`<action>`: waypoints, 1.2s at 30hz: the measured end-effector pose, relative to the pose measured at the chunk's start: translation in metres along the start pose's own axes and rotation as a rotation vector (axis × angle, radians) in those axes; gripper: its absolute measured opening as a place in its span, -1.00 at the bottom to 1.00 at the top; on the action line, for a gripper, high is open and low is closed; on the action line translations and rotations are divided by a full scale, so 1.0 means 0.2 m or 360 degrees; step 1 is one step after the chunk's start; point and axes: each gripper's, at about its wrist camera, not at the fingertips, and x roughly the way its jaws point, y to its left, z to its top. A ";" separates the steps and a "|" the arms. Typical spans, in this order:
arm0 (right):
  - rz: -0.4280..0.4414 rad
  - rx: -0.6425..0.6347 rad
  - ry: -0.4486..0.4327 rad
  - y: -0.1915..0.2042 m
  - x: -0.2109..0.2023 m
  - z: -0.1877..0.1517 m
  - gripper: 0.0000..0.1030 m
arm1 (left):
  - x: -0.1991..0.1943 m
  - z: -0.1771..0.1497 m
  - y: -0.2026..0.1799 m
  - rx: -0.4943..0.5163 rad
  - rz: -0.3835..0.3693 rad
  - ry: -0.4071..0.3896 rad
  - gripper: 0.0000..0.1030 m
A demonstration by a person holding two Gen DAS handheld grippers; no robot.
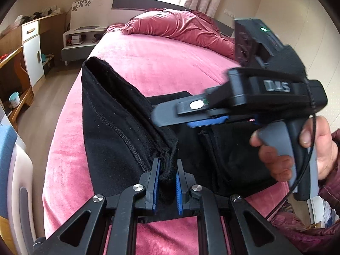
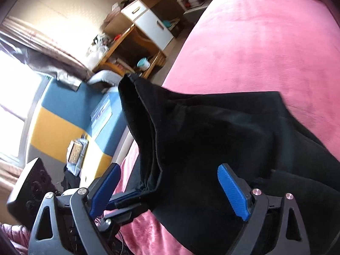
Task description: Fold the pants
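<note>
Black pants [image 1: 119, 127] on a pink bed [image 1: 170, 63].
Left gripper [image 1: 167, 165] clamps the pants' bunched edge; right gripper [image 2: 170, 189] gapes wide above the cloth, beside a wooden desk [image 2: 136, 40].

A bed [image 1: 161, 63] in pink plush is carrying the black pants [image 1: 119, 127].

The pink cover is stretching smooth across the mattress, and the pants are lying near its close edge, one leg end standing open toward the left side in the left wrist view. A rumpled, darker pink pillow [image 1: 176, 27] is sitting at the far end below the window, well apart from the pants.
</note>
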 end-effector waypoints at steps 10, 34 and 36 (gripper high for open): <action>0.0024 -0.0086 0.0222 0.10 0.28 0.13 0.62 | -0.01 -0.02 -0.07 0.0086 0.0048 0.0000 -0.76; -0.0046 -0.0044 0.0111 0.09 0.18 0.01 -0.71 | -0.19 -0.09 -0.03 0.0061 -0.0072 -0.0022 -0.47; -0.0034 -0.0018 0.0075 0.07 0.13 0.00 -0.72 | -0.26 -0.08 0.06 -0.0072 -0.0183 -0.0063 -0.43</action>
